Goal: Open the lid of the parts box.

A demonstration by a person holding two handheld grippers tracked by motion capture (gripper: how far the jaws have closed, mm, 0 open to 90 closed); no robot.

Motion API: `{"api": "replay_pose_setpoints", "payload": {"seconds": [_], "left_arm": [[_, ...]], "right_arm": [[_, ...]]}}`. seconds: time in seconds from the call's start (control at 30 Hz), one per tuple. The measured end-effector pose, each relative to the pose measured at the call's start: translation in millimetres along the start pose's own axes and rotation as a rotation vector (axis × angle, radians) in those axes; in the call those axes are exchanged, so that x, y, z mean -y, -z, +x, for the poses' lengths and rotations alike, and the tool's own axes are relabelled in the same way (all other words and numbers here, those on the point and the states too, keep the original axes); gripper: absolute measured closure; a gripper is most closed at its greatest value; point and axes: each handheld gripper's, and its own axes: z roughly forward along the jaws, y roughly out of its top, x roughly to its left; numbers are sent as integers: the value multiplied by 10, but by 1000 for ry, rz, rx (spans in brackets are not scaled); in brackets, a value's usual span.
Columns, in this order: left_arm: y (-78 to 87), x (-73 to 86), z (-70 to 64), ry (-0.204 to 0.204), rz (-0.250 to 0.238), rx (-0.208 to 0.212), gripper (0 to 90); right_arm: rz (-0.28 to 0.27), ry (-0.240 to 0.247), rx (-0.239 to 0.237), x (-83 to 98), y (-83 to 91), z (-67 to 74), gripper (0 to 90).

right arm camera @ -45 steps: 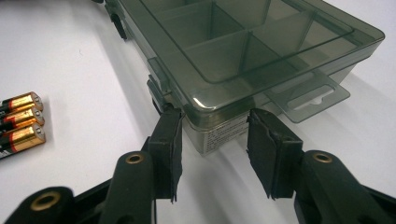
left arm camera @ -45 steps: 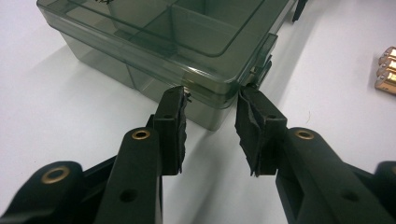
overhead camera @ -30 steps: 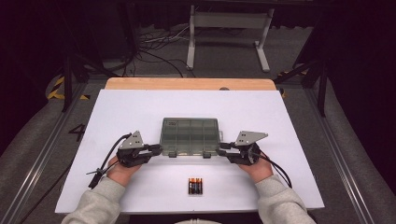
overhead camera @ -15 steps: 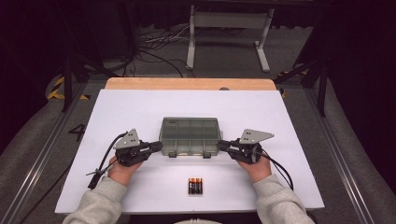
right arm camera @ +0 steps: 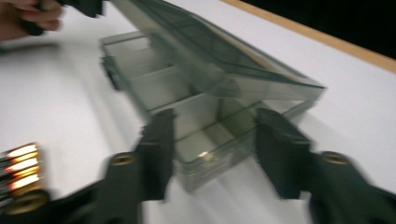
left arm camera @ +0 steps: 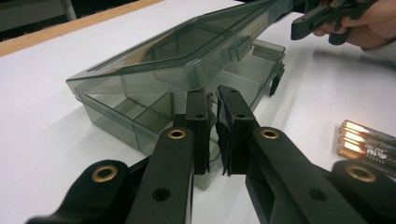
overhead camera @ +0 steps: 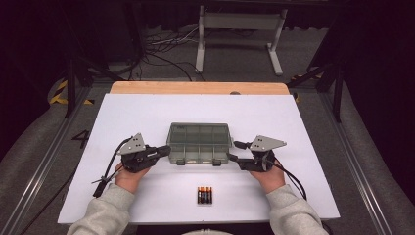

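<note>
While the smoky translucent compartment box (overhead camera: 199, 143) lies near the middle of the white counter (overhead camera: 303, 137), its long axis runs parallel to the counter's near edge, with the two latches facing the person and the hinge side toward the far wooden edge. Its lid (left arm camera: 187, 51) stands slightly raised at the latch side, tilted up from the base, whose dividers show beneath it. The left gripper (overhead camera: 164, 151) sits at the box's left end; its jaws are closed together, pads nearly touching just in front of the near left corner, below the lid's lip, and whether they pinch anything cannot be told. The right gripper (overhead camera: 234, 151) sits at the box's right end; its jaws have just been opening and now stand apart on either side of the box's corner, not pressing it. A pack of batteries (overhead camera: 205, 195) lies near the counter's near edge, apart from the box.
</note>
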Motion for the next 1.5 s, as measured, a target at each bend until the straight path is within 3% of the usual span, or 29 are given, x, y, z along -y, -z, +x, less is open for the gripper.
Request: {"api": "replay_pose_setpoints", "payload": {"seconds": [0.1, 0.17, 0.27, 0.63, 0.73, 0.83, 0.97, 1.13, 1.33, 1.5], "left_arm": [[2, 2, 12, 5, -4, 1, 829], [0, 5, 18, 9, -6, 1, 824], [-4, 2, 29, 5, -7, -5, 824], [-9, 0, 17, 2, 1, 10, 779], [-29, 5, 1, -3, 25, 10, 668], [-63, 11, -36, -27, 58, 32, 635], [-95, 8, -73, -43, 66, 53, 617], [-140, 30, -92, -34, 94, 81, 596], [-188, 49, -110, -51, 136, 95, 585], [-197, 55, -107, -54, 143, 92, 574]], "right_arm": [[-14, 8, 44, -26, -10, -28, 299], [-11, 16, 54, -39, -17, -36, 296], [13, 69, 67, -113, -54, -33, 296], [39, 124, 75, -313, -113, -61, 318], [32, 126, 71, -358, -114, -82, 321], [32, 116, 55, -408, -112, -109, 321], [19, 91, 31, -476, -104, -173, 320], [6, 89, 29, -563, -100, -243, 320], [12, 79, 23, -621, -132, -301, 321], [-3, 72, 18, -659, -167, -344, 325]]}}
